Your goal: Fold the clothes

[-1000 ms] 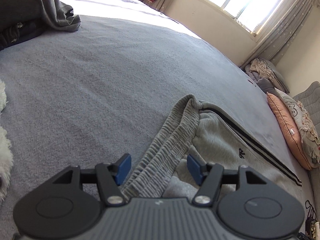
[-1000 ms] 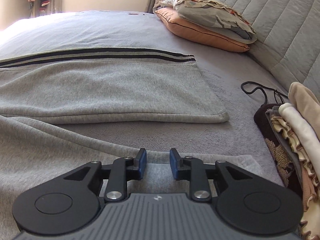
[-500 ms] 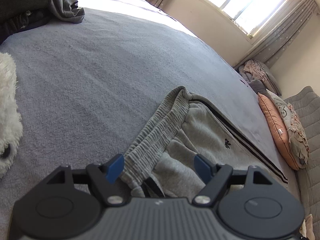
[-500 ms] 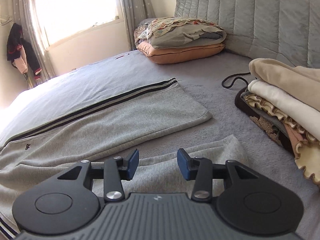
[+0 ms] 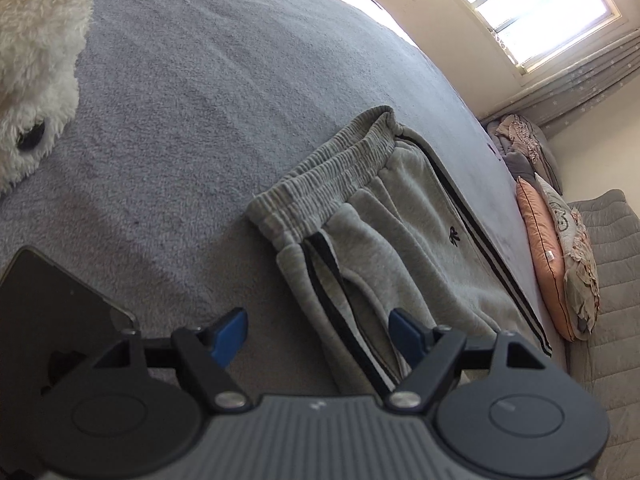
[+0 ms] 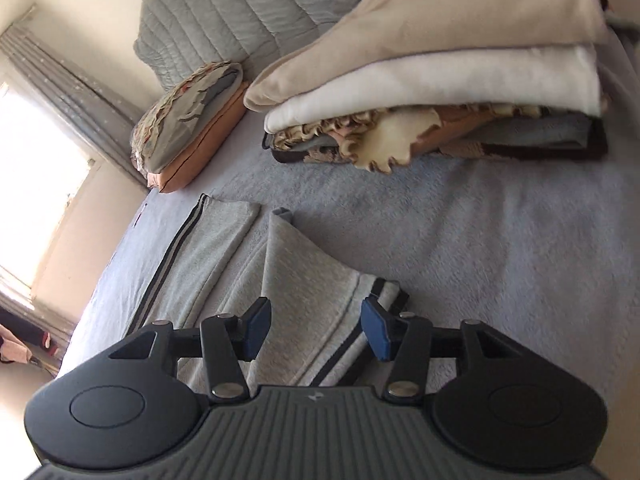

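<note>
Grey sweatpants (image 5: 408,236) with black side stripes lie flat on the grey bedspread (image 5: 200,100), their ribbed waistband (image 5: 320,172) turned toward the camera. My left gripper (image 5: 318,334) hovers open above the near striped edge, nothing between its blue pads. In the right wrist view the same sweatpants (image 6: 288,280) show both legs, the nearer leg end folded over with its stripes up. My right gripper (image 6: 316,328) is open just above that folded leg end, holding nothing.
A stack of folded clothes (image 6: 460,80) sits on the bed ahead of the right gripper. Pillows (image 6: 192,128) lean at the quilted headboard (image 6: 240,12). A white fluffy toy (image 5: 36,68) lies far left, a dark phone (image 5: 52,308) near the left gripper.
Both grippers have opened wider and pulled up and back from the sweatpants. The right view swung toward the folded stack; the left view backed off, bringing the whole waistband and a phone into sight.
</note>
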Demonstrator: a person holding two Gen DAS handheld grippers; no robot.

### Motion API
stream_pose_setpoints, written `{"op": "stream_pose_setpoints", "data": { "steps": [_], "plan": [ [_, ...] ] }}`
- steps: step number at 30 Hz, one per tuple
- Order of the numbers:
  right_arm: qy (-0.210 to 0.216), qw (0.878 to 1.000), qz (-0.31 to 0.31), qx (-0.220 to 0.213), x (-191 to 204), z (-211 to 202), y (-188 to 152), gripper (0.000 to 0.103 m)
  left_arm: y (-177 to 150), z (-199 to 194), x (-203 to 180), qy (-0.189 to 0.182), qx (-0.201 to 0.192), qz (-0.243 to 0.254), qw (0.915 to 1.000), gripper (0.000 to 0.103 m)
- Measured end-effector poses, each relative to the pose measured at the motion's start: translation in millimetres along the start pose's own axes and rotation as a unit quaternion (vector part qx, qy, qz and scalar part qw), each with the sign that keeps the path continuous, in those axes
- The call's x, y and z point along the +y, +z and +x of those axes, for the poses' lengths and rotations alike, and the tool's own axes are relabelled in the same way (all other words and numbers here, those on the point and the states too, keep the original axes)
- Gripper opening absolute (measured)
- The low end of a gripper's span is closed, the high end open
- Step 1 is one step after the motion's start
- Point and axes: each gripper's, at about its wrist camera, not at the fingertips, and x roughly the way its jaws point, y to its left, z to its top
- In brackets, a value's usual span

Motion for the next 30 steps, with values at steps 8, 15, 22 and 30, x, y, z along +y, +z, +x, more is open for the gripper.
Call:
{"op": "stream_pose_setpoints", "data": {
  "steps": [8, 15, 22, 30],
  "plan": [
    [0.000, 1.000, 0.009, 0.004, 4.3, 14.8, -0.8, 0.048, -10.6, 10.8, -11.8, 0.014, -0.013, 0.046, 0.9988, 0.058],
    [0.002, 1.000, 0.001, 0.011, 11.3, 35.9, 1.9, 0.008, -0.2, 13.4, -9.7, -0.017, -0.021, 0.034, 0.9991, 0.005],
    [0.060, 0.988, -0.117, -0.083, 62.7, 4.0, 25.1, 0.006, 4.5, -54.6, -38.9, -0.097, -0.083, 0.088, 0.9880, 0.005],
    [-0.014, 0.973, -0.222, -0.055, 67.5, -19.3, 9.7, 0.007, -2.3, -27.0, -3.7, -0.016, -0.009, 0.031, 0.9993, 0.005]
  ]
}}
